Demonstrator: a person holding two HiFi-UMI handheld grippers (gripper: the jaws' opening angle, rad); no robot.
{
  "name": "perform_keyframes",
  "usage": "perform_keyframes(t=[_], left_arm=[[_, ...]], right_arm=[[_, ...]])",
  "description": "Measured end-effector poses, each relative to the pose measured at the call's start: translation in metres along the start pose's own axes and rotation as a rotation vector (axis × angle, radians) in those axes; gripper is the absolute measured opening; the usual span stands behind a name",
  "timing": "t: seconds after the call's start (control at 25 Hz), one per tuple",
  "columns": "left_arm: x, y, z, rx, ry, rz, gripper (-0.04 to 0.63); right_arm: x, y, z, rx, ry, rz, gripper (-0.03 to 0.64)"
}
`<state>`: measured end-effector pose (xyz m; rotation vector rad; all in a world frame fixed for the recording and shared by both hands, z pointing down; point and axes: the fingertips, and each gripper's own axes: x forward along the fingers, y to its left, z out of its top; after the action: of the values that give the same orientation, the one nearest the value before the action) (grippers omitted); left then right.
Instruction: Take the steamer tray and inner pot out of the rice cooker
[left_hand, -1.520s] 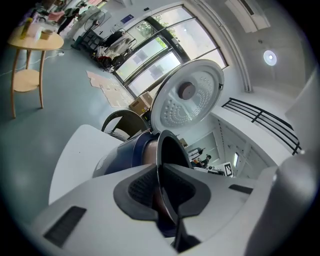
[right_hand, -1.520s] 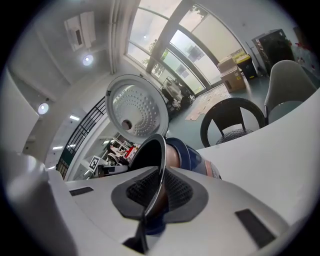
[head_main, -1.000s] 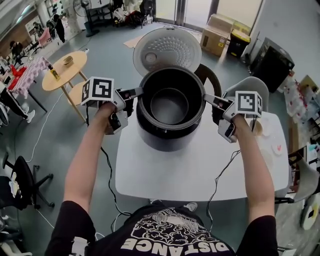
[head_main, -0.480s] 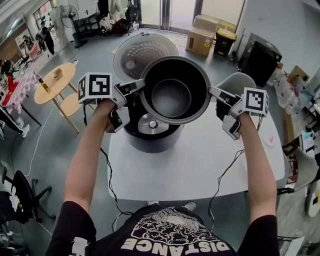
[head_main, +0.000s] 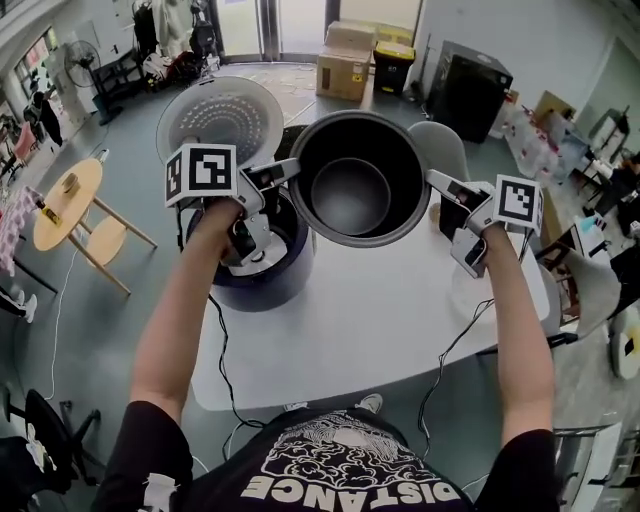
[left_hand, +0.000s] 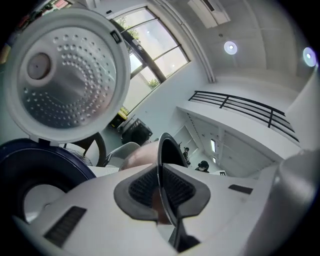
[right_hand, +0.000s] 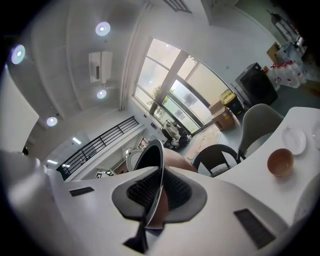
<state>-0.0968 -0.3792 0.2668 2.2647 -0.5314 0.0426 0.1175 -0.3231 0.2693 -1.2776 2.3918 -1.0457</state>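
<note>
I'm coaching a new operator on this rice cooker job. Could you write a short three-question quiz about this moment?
1. True or false: the pot sits inside the rice cooker.
2. What do the left claw and right claw grip? A) the pot's rim B) the cooker's lid C) nothing
3. Fill in: the cooker's lid stands ____.

Key:
1. False. It is held in the air beside the cooker.
2. A. Each claw pinches the rim, one on each side.
3. Open.
</note>
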Motion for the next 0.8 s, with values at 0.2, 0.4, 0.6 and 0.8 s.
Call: perform_keyframes(t=[0.2,0.4,0.6,0.8], left_arm=[[0.055,-0.006,-0.031,-0.017,0.049,-0.015,0.040],[0.102,-0.019,-0.063,-0.035,0.078,0.010,0.041],[0.132,-0.004,-0.097,-0.063,0.112,0.064,0.041],[0.162,0.017,-0.131,-0.082,0.169,0.157,0.041]], right_arm=[[-0.042,-0.047,0.002,0.034,-0.033,-0.059,0.038],[-0.084,-0.089,0.006,0.084,-0.043,-0.107,0.037],[-0.099,-0.136,-0.011,0.149,-0.031,-0.153,0.037],[-0.106,-0.182,-0.027,0.218,0.006,-0.205,0.037]])
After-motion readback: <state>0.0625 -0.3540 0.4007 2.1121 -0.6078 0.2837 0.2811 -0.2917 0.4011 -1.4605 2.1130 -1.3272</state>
